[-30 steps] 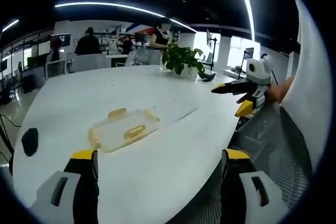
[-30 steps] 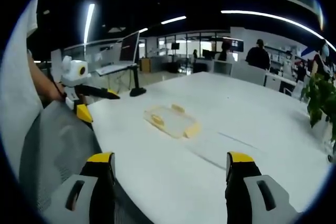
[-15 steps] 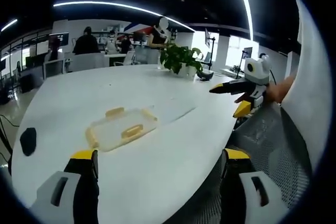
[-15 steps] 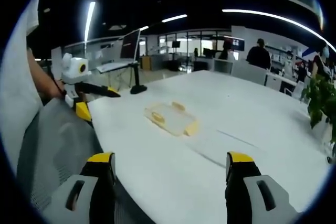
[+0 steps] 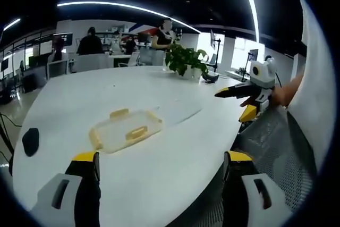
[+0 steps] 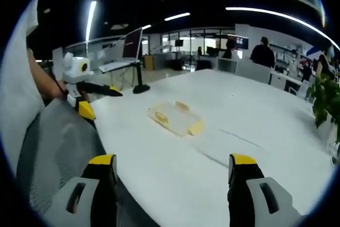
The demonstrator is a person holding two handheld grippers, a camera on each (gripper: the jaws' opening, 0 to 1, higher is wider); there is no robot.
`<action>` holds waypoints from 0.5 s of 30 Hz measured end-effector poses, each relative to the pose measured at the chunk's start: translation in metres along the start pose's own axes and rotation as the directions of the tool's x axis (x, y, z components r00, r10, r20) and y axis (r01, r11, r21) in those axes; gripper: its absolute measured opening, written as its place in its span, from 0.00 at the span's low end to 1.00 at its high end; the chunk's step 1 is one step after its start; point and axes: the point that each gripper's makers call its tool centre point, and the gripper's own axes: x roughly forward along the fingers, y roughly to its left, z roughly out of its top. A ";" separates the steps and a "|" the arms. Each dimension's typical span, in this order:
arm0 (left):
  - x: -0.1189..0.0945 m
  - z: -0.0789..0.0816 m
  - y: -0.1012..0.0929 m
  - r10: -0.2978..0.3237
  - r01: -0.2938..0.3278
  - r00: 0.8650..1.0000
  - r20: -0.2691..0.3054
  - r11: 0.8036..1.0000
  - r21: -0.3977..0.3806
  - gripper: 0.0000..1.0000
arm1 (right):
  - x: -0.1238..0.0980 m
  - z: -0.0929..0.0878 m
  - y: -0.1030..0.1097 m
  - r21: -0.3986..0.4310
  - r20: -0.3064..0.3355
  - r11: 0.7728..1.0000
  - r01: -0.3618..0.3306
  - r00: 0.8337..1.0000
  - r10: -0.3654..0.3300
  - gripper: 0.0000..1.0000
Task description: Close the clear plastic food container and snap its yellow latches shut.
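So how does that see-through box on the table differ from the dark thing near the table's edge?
The clear container is see-through with yellow latches; the dark object is solid black. The container is flat, boxy and larger; the dark object is small and rounded. The container lies mid-table, the dark object by the rim. Both rest on the white table, untouched.

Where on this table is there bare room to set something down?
Bare table lies between the container and the plant, and between the container and the near edge. A dark object sits at the left edge.
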 end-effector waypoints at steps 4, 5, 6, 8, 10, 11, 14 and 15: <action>0.001 -0.002 0.000 -0.003 0.003 1.000 -0.012 1.000 0.003 0.98 | 0.000 0.002 -0.002 0.002 0.007 1.000 0.005 1.000 -0.005 0.87; 0.001 -0.001 0.000 -0.004 0.004 1.000 -0.010 1.000 0.002 0.98 | 0.000 0.002 -0.002 0.004 0.006 1.000 0.006 1.000 -0.006 0.87; 0.002 -0.001 -0.001 -0.008 0.008 1.000 -0.006 1.000 0.000 0.98 | -0.001 0.000 -0.003 0.006 0.001 1.000 0.009 1.000 -0.009 0.87; 0.002 -0.002 -0.002 -0.013 0.013 1.000 -0.012 1.000 0.008 0.97 | -0.001 0.001 -0.002 0.008 0.004 1.000 0.008 1.000 -0.008 0.87; 0.002 -0.002 -0.002 -0.016 0.016 1.000 -0.014 1.000 0.007 0.97 | 0.000 0.002 -0.002 -0.004 0.001 1.000 0.009 1.000 -0.009 0.87; 0.002 -0.001 -0.003 -0.017 0.017 1.000 -0.012 1.000 0.006 0.97 | 0.000 0.001 -0.001 -0.006 -0.002 1.000 0.008 1.000 -0.008 0.87; 0.002 -0.001 -0.004 -0.021 0.021 1.000 -0.011 1.000 0.007 0.97 | 0.000 0.001 -0.002 -0.005 -0.002 1.000 0.007 1.000 -0.007 0.87; 0.002 0.000 -0.005 -0.022 0.022 1.000 -0.012 1.000 0.009 0.97 | 0.000 0.000 -0.002 -0.005 -0.006 1.000 0.007 1.000 -0.007 0.87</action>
